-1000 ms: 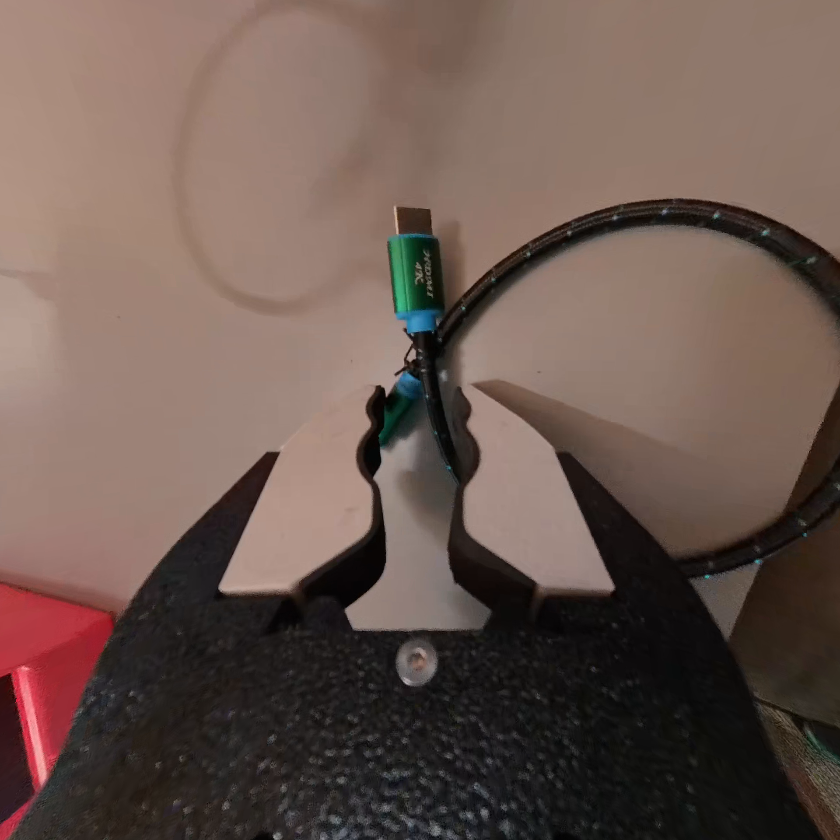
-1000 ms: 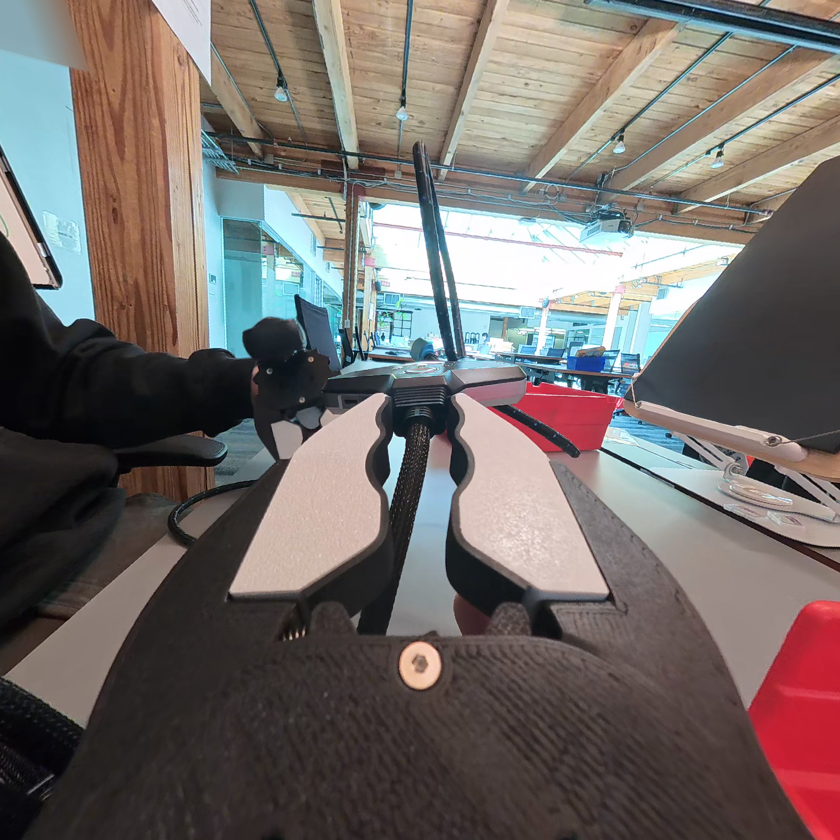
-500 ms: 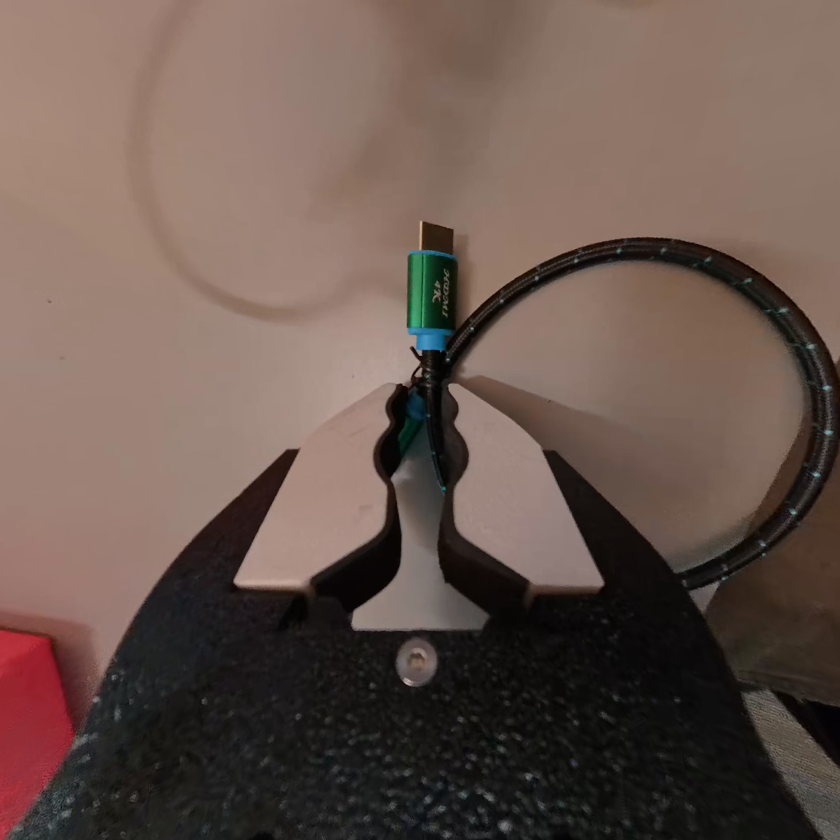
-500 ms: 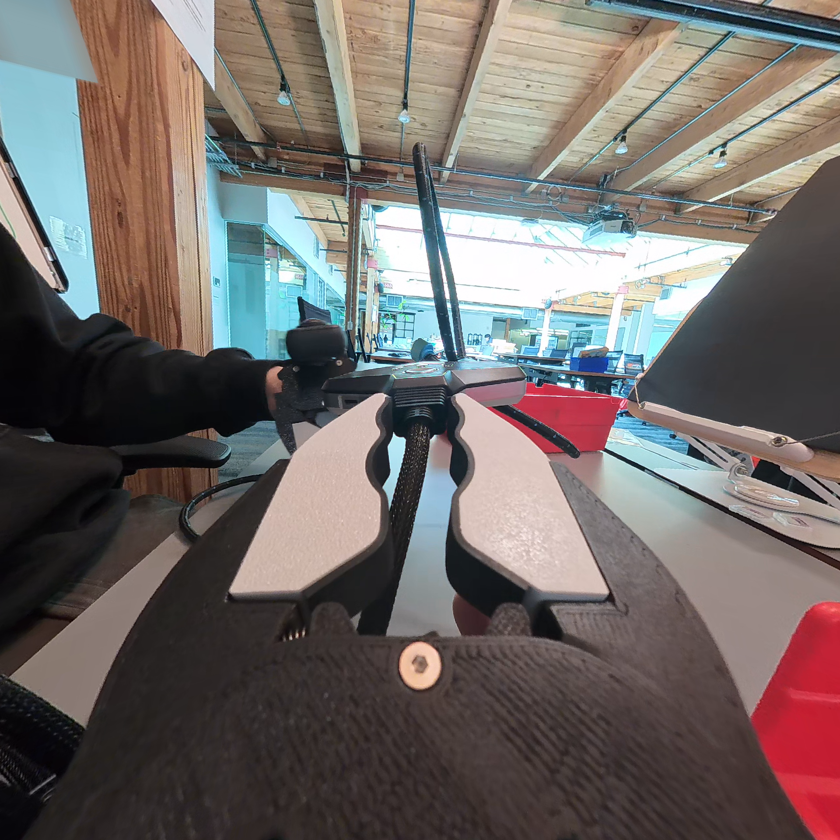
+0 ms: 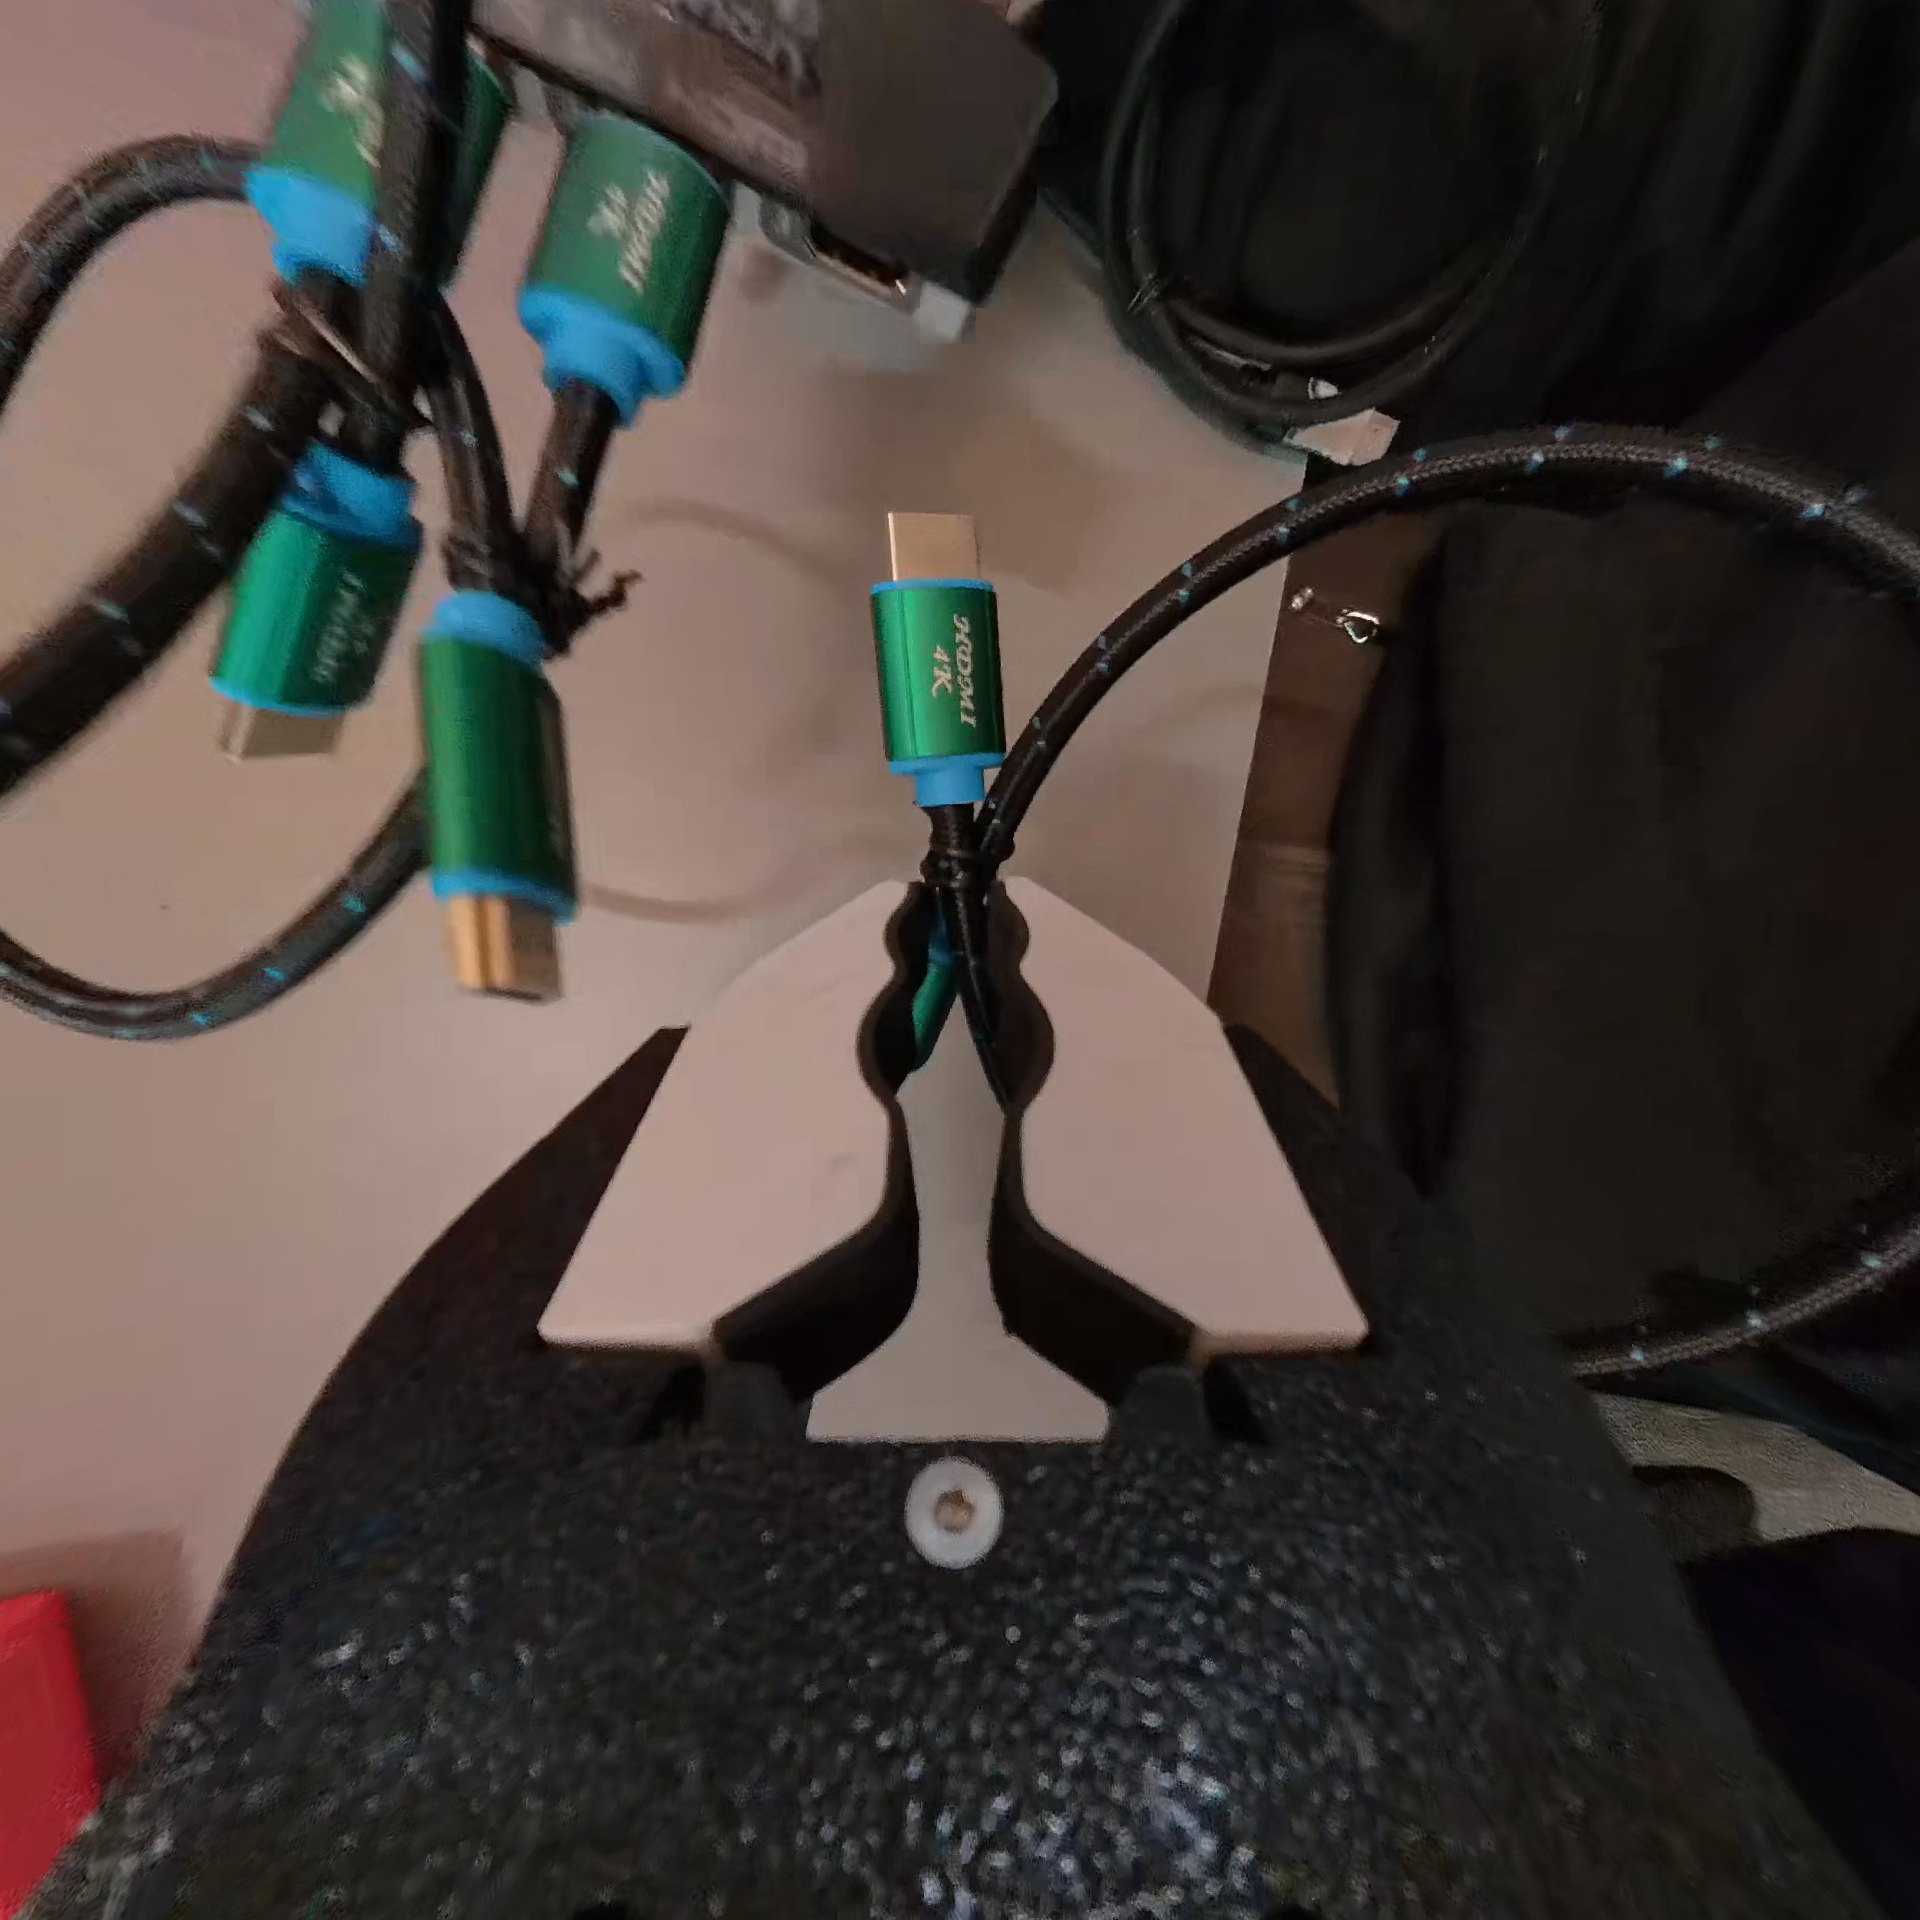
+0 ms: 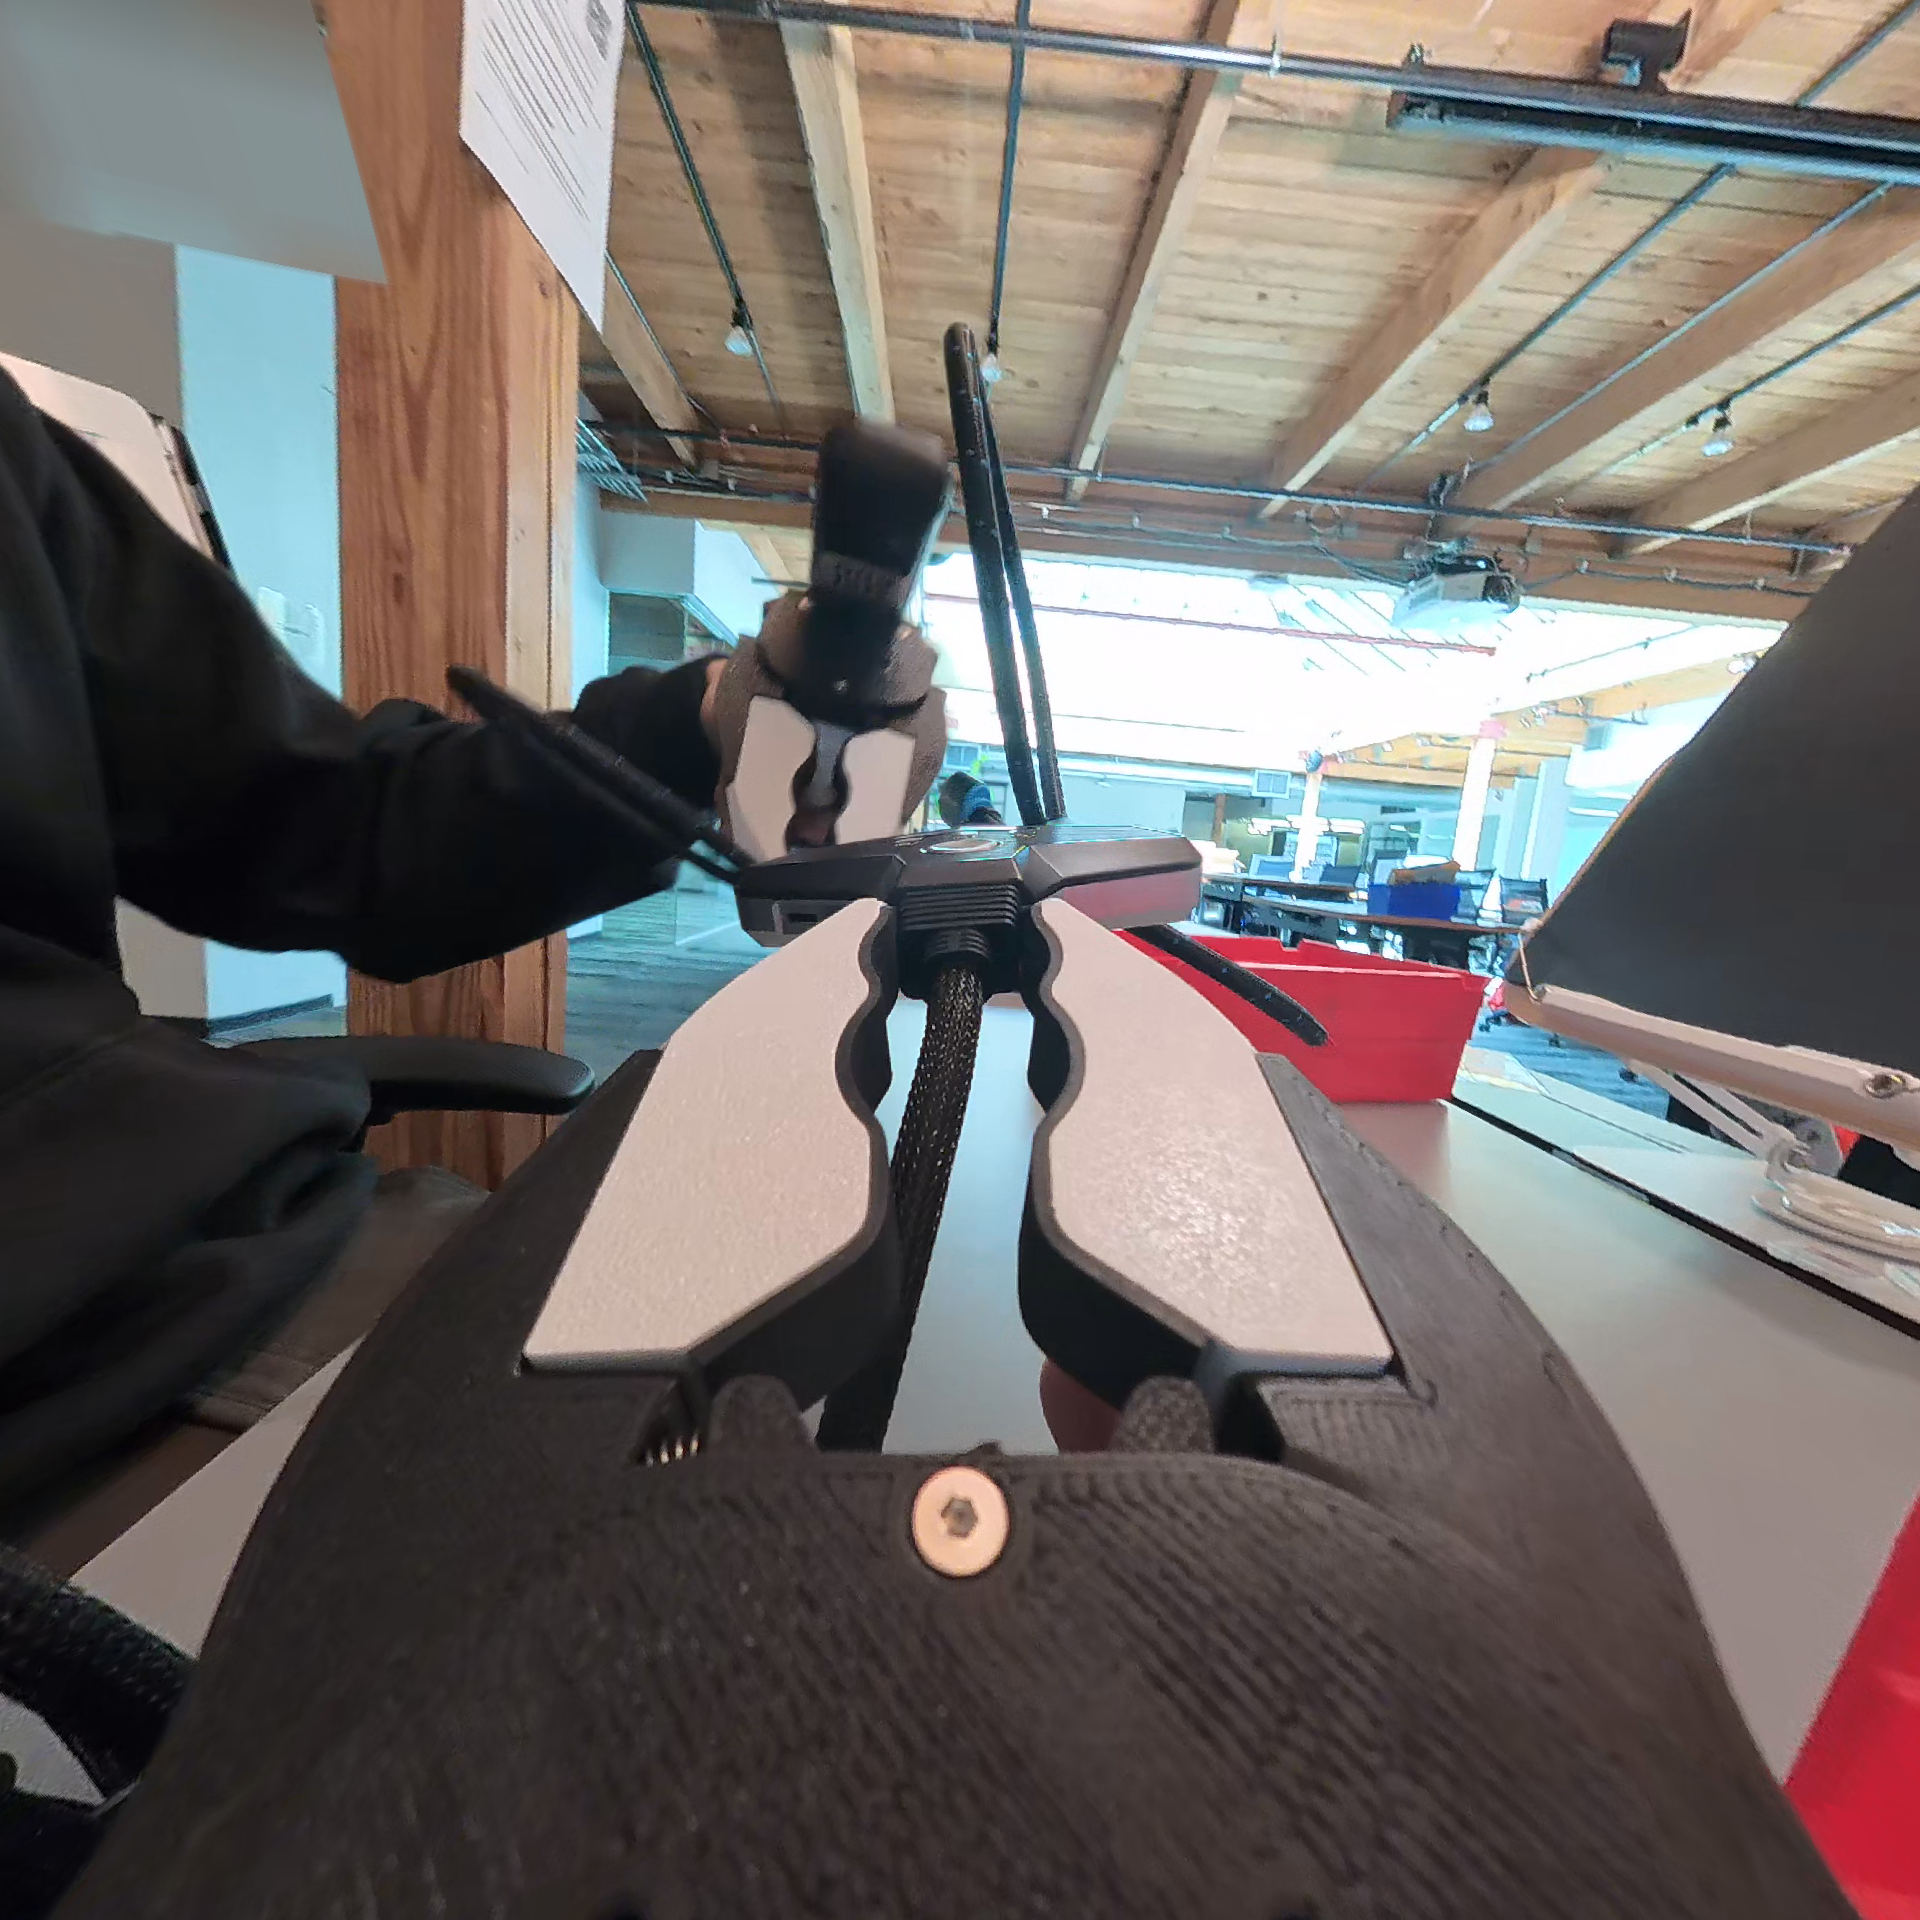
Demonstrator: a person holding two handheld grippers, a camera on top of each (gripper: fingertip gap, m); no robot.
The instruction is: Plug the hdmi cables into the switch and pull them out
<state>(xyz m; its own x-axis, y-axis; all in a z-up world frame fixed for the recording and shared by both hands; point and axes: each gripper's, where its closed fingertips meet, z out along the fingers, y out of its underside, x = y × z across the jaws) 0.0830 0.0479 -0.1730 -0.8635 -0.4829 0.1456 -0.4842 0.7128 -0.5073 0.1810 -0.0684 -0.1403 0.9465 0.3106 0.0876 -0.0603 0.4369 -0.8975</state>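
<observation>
In the left wrist view my left gripper point(image 5: 956, 920) is shut on a black braided HDMI cable point(image 5: 1455, 468) just below its green plug point(image 5: 935, 675). The plug's gold tip points at the black switch point(image 5: 831, 135) at the top. Another green plug point(image 5: 623, 229) sits at the switch's edge, and several loose green plugs point(image 5: 499, 769) lie to the left. In the right wrist view my right gripper point(image 6: 961, 930) is shut on the ribbed cable collar point(image 6: 951, 920) of the switch point(image 6: 1101, 862). The left gripper point(image 6: 821, 790) hovers over the switch's left end.
A coiled black cable point(image 5: 1299, 260) lies right of the switch. A red bin point(image 6: 1340, 1018) stands behind the switch, and another red bin point(image 6: 1860, 1714) sits at the near right. A dark tilted panel on a white stand point(image 6: 1714, 883) is at the right. A person's dark sleeve point(image 6: 312, 810) reaches in from the left.
My left gripper has moved with its plug up and toward the switch, so the switch and the other plugs now show in its view. My right gripper has held still.
</observation>
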